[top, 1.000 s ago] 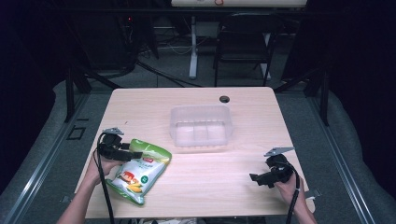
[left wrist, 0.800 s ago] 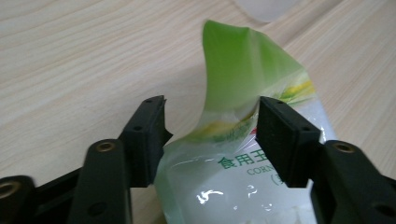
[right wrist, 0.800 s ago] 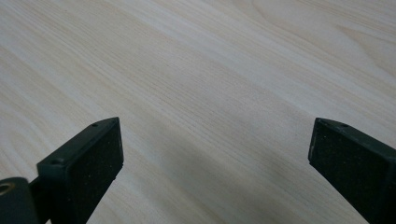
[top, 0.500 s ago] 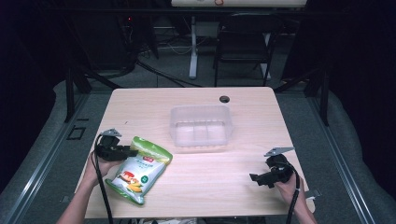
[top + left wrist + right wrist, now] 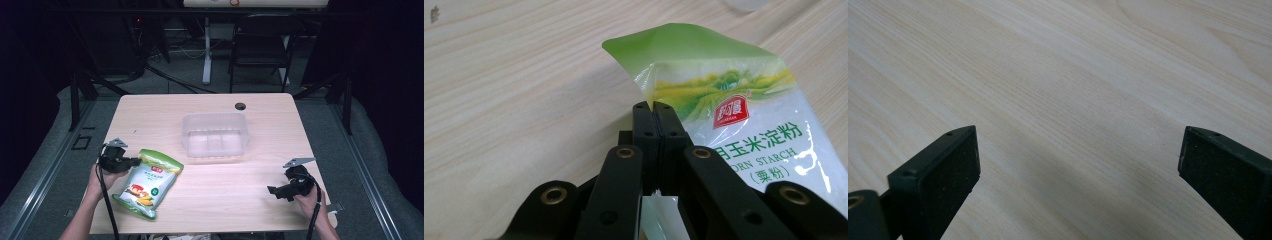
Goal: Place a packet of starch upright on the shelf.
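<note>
**Green bag edge pinched in the left jaws**

Green and white, the bag point(image 5: 147, 182) of corn starch is lying flat on the pale wooden surface point(image 5: 215, 200), with its top edge caught by the left gripper point(image 5: 131, 162). In the left gripper view the two black jaws are standing pressed together, and the thin plastic rim of the bag point(image 5: 724, 100) is running up between them. They have just been closing, and the rim is now sitting clamped between the pads. Most of the bag is spreading out to the right of the jaws and ahead of them, its green corner curling up just past their tips. To the left of the jaws there is bare wood.

The right gripper point(image 5: 272, 191) is resting in the person's right hand point(image 5: 311, 200), well apart from the bag. In the right gripper view its jaws are standing wide apart, with nothing between them but the wood grain of the surface point(image 5: 1063, 100) ahead and below.

A clear plastic tub point(image 5: 215, 136) is sitting farther out, beyond both pairs of jaws and roughly between the two grippers. A small dark hole point(image 5: 240, 106) is lying in the surface past the tub.
</note>
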Motion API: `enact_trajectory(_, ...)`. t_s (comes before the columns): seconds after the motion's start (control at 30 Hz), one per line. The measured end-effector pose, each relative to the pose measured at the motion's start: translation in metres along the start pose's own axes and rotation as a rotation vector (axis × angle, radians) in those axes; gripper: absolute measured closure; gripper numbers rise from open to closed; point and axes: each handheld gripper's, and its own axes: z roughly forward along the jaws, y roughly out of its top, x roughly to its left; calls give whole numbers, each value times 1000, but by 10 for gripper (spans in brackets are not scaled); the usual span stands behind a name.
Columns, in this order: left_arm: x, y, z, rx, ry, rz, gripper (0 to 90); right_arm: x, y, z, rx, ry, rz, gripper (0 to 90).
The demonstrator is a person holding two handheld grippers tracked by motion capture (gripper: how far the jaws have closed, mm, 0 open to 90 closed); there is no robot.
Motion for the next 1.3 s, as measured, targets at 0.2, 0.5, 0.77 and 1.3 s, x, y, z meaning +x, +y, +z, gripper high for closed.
enact_trajectory(0.2,11,-11,-12,-2,10,-69,896,0,0,0,2,-4,-1,27)
enact_trajectory(0.5,17,-8,-7,2,-71,-117,446,2,0,0,0,-1,0,27)
enact_trajectory(0.77,7,-3,7,62,-40,-47,633,0,0,0,1,-1,-1,27)
enact_trajectory(1.3,8,-12,-3,65,-33,-73,894,1,0,-1,3,-10,-2,27)
